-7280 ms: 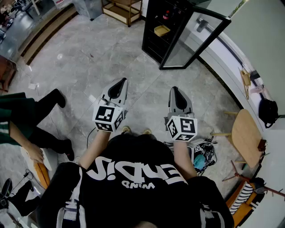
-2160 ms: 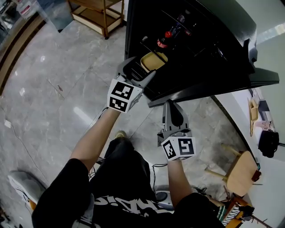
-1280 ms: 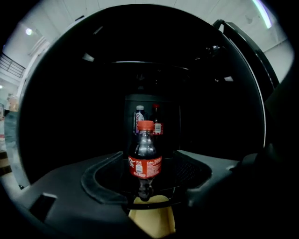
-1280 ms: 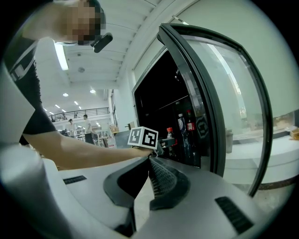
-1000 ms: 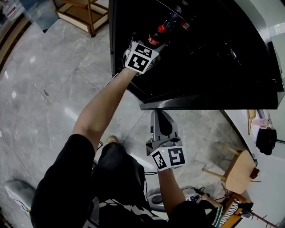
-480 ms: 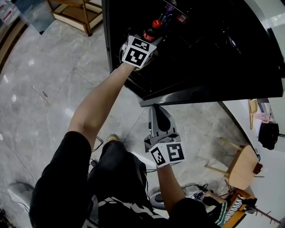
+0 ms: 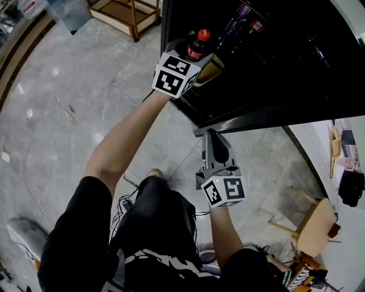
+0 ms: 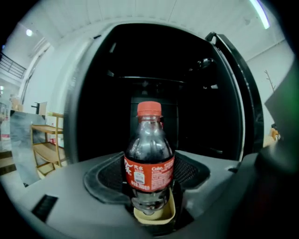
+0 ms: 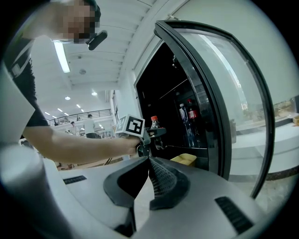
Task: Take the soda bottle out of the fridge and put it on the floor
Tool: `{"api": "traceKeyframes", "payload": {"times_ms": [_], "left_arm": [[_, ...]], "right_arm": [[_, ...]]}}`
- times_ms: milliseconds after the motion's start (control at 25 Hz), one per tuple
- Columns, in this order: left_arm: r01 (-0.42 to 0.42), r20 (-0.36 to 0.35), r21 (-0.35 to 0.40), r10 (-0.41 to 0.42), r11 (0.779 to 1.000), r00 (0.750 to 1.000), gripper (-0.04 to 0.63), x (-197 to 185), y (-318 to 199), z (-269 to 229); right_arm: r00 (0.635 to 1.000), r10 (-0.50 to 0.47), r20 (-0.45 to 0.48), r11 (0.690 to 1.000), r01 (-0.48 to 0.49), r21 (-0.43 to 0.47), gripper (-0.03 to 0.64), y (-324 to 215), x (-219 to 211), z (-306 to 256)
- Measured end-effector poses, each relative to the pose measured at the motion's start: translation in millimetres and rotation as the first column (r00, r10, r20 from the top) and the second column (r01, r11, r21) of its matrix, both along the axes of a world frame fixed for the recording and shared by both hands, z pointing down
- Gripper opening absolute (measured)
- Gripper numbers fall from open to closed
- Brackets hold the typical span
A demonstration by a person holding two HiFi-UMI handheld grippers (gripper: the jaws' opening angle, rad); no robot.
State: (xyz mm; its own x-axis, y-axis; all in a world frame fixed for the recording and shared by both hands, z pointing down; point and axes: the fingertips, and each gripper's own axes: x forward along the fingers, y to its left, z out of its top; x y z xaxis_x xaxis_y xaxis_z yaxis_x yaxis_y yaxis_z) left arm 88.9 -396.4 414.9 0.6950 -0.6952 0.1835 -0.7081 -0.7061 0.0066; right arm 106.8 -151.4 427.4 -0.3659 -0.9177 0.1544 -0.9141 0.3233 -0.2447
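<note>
A dark soda bottle (image 7: 197,48) with a red cap and red label stands upright between the pads of my left gripper (image 7: 193,56), just in front of the open black fridge (image 7: 268,68). Its jaws have just been closing and now press on the bottle (image 8: 148,158), as the left gripper (image 8: 149,176) view shows. My right gripper (image 7: 212,134) hangs lower, below the fridge's open door, shut with nothing in it. In the right gripper (image 9: 150,162) view its pads meet, and the bottle (image 9: 154,125) shows far off in the left gripper.
Two more bottles (image 7: 251,20) stand inside the fridge, and a yellow tray (image 7: 210,71) lies on a lower shelf. The glass door (image 9: 233,93) stands open at the right. A wooden shelf cart (image 7: 131,11), a wooden stool (image 7: 311,222) and floor cables (image 7: 128,197) are nearby.
My left gripper has drawn back out of the fridge shelf toward me with the bottle in it. The right gripper has sunk slightly.
</note>
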Motion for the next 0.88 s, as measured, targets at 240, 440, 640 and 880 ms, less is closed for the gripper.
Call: {"api": "traceKeyframes", "payload": {"times_ms": [240,440,640,880], "left_arm": [[0.051,0.000,0.011,-0.051,0.999,0.999,0.304,-55,27,15],[0.080,-0.004,0.018,-0.080,0.997,0.997,0.304,-97,55,44],[0.089,0.004,0.035,-0.090,0.995,0.996,0.304,-114,73,83],[0.101,-0.026,0.052,-0.100,0.994,0.995,0.304,-116,84,129]], "right_arm": [[0.998,-0.062,-0.003,0.998,0.062,0.018,0.021,-3,-25,31],[0.993,-0.111,-0.025,0.993,0.112,0.039,0.021,1,-48,65],[0.992,-0.125,-0.031,0.991,0.126,0.049,0.021,2,-48,108],[0.990,-0.126,-0.061,0.989,0.131,0.073,0.021,6,-41,156]]}}
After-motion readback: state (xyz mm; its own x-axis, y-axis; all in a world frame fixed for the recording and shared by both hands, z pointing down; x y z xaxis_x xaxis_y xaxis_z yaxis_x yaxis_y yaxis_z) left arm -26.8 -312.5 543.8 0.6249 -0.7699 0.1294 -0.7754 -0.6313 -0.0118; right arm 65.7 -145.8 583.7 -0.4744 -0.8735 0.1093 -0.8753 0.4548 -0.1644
